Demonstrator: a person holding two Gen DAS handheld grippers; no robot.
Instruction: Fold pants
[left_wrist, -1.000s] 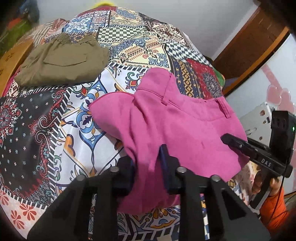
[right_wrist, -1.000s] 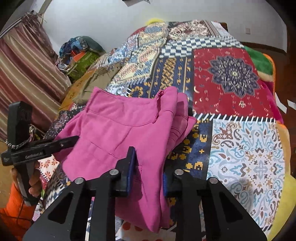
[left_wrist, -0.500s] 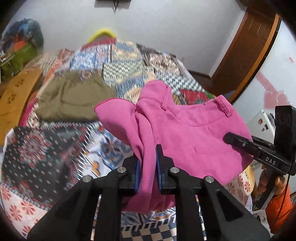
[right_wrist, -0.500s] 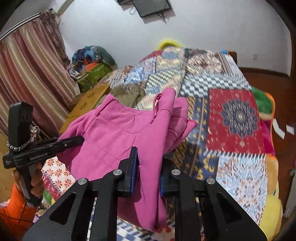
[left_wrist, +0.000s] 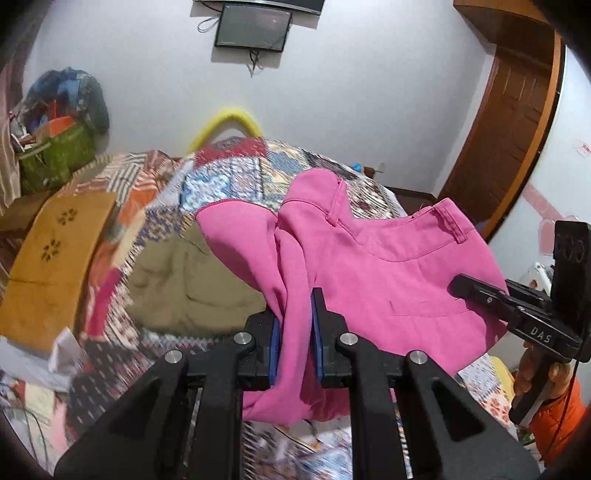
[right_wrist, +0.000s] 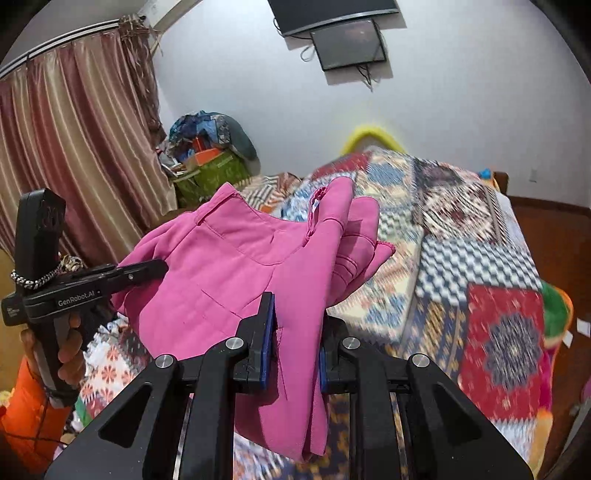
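Note:
The pink pants (left_wrist: 384, 273) hang in the air above the patchwork bed, stretched between both grippers, waistband at the far side. My left gripper (left_wrist: 295, 325) is shut on a bunched fold of the pink cloth, which drapes down between its blue pads. My right gripper (right_wrist: 293, 332) is shut on the other lower edge of the pink pants (right_wrist: 236, 266). Each view also shows the other gripper clamped on the cloth at the side: the right gripper (left_wrist: 461, 288) and the left gripper (right_wrist: 159, 266), each held by a hand in an orange sleeve.
Folded olive pants (left_wrist: 192, 288) lie on the patchwork bedspread (right_wrist: 480, 266) beneath the lifted cloth. A tan wooden panel (left_wrist: 55, 258) and a green box (left_wrist: 55, 158) with clutter stand at the left. A curtain (right_wrist: 74, 155), a wall screen (right_wrist: 347, 44) and a door (left_wrist: 517, 122) surround the bed.
Both grippers rose and tilted up, lifting the pink pants off the bed. The left jaws closed tighter on the fold. More of the wall shows, less of the bedspread.

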